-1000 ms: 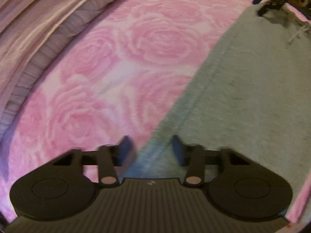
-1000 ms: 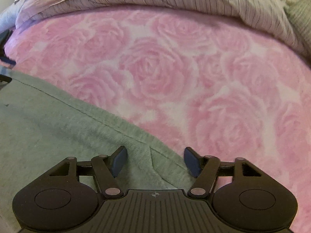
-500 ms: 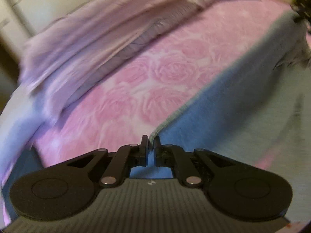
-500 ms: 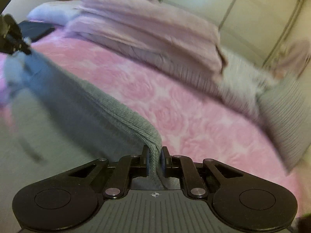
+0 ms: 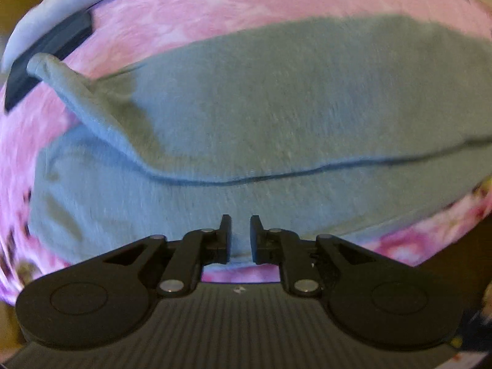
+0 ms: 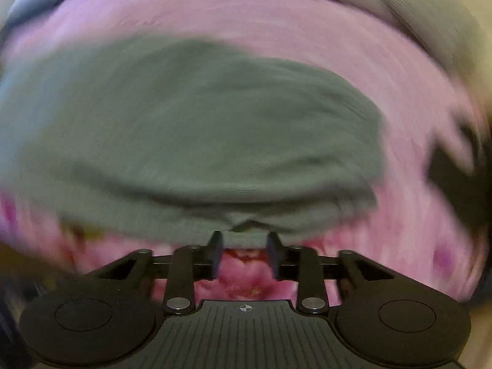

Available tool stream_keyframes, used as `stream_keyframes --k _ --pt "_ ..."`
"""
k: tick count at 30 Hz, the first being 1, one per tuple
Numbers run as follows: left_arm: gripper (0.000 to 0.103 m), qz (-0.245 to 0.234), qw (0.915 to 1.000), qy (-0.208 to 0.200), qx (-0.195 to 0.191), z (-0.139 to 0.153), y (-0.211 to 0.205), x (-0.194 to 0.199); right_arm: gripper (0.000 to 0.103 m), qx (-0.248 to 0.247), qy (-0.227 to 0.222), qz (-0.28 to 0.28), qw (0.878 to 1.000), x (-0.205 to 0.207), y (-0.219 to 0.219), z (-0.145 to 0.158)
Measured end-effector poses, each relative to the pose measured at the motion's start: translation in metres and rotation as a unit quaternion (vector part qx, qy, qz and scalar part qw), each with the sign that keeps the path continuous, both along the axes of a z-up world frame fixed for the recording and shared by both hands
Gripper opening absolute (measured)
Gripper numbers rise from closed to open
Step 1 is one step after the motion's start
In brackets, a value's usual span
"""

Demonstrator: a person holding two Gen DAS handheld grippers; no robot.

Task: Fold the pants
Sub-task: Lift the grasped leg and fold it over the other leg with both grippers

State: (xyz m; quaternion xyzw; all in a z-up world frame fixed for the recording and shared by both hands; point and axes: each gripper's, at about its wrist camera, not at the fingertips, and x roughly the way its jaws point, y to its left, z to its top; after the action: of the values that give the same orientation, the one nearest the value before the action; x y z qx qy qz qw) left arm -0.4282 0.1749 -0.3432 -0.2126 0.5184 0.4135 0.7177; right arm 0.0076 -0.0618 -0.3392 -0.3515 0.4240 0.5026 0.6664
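Below my left gripper the folded grey pants cover most of the pink rose blanket; bare blanket stays free beyond them and along the near edge. A dark flat object blocks the far left corner. Under my right gripper, open blanket runs right toward a blurred dark shape.

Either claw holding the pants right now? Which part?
Neither. Left claw and right claw are both opening, nothing pinched; gray pants lie folded on the bed.
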Motion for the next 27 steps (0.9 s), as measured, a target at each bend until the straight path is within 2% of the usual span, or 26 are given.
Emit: stream_keyframes --k 1,2,3,4,6,7,8,9,10,13,16,20,22,23,24,25,26,27 --pt "0.021 0.019 0.9997 -0.016 0.001 0.005 0.001 -0.003 0.04 0.021 0.035 -0.059 0.997 0.017 -0.005 0.003" --pt "0.026 0.039 0.9988 -0.03 0.003 0.01 0.003 -0.007 0.04 0.047 0.071 -0.118 0.989 0.034 -0.011 0.006" --pt "0.027 0.056 0.9975 -0.043 0.005 0.015 0.007 -0.013 0.04 0.076 0.11 -0.177 0.975 0.052 -0.017 0.007" --pt "0.028 0.072 0.9959 -0.054 0.007 0.019 0.01 -0.015 0.04 0.104 0.151 -0.228 0.956 0.07 -0.018 0.006" --pt "0.03 0.104 0.9922 -0.068 0.011 0.025 0.021 -0.022 0.04 0.154 0.229 -0.322 0.905 0.1 -0.025 -0.002" --pt "0.034 0.121 0.9896 -0.078 0.012 0.027 0.025 -0.027 0.04 0.168 0.255 -0.352 0.885 0.114 -0.023 -0.007" --pt "0.039 0.14 0.9861 -0.089 0.012 0.028 0.029 -0.033 0.04 0.178 0.273 -0.374 0.868 0.122 -0.023 -0.011" --pt "0.042 0.161 0.9819 -0.1 0.009 0.03 0.034 -0.04 0.04 0.183 0.282 -0.391 0.857 0.128 -0.022 -0.015" --pt "0.045 0.183 0.9767 -0.112 0.004 0.03 0.039 -0.048 0.04 0.184 0.283 -0.401 0.852 0.131 -0.02 -0.02" --pt "0.046 0.255 0.9545 -0.155 -0.007 0.025 0.058 -0.076 0.04 0.182 0.28 -0.413 0.848 0.136 -0.016 -0.027" --pt "0.046 0.331 0.9236 -0.192 -0.014 0.014 0.083 -0.11 0.04 0.178 0.269 -0.416 0.85 0.135 -0.009 -0.029" --pt "0.046 0.413 0.885 -0.216 -0.004 -0.003 0.12 -0.152 0.04 0.175 0.266 -0.427 0.846 0.135 -0.021 -0.026" --pt "0.046 0.437 0.8731 -0.216 -0.002 -0.009 0.137 -0.166 0.04 0.169 0.263 -0.427 0.848 0.137 -0.017 -0.028" --pt "0.042 0.446 0.8685 -0.216 -0.005 -0.013 0.146 -0.173 0.039 0.165 0.259 -0.427 0.85 0.138 -0.016 -0.027" --pt "0.039 0.451 0.8659 -0.216 -0.009 -0.017 0.156 -0.178 0.031 0.157 0.253 -0.425 0.855 0.137 -0.014 -0.026" --pt "0.022 0.452 0.8657 -0.215 -0.011 -0.019 0.163 -0.181 0.02 0.146 0.243 -0.42 0.862 0.137 -0.011 -0.024" --pt "0.006 0.443 0.8706 -0.213 -0.01 -0.018 0.169 -0.181 0.016 0.133 0.233 -0.415 0.869 0.137 -0.008 -0.021" --pt "0.006 0.43 0.8789 -0.206 -0.01 -0.015 0.173 -0.18 0.014 0.123 0.222 -0.408 0.877 0.137 -0.005 -0.018"
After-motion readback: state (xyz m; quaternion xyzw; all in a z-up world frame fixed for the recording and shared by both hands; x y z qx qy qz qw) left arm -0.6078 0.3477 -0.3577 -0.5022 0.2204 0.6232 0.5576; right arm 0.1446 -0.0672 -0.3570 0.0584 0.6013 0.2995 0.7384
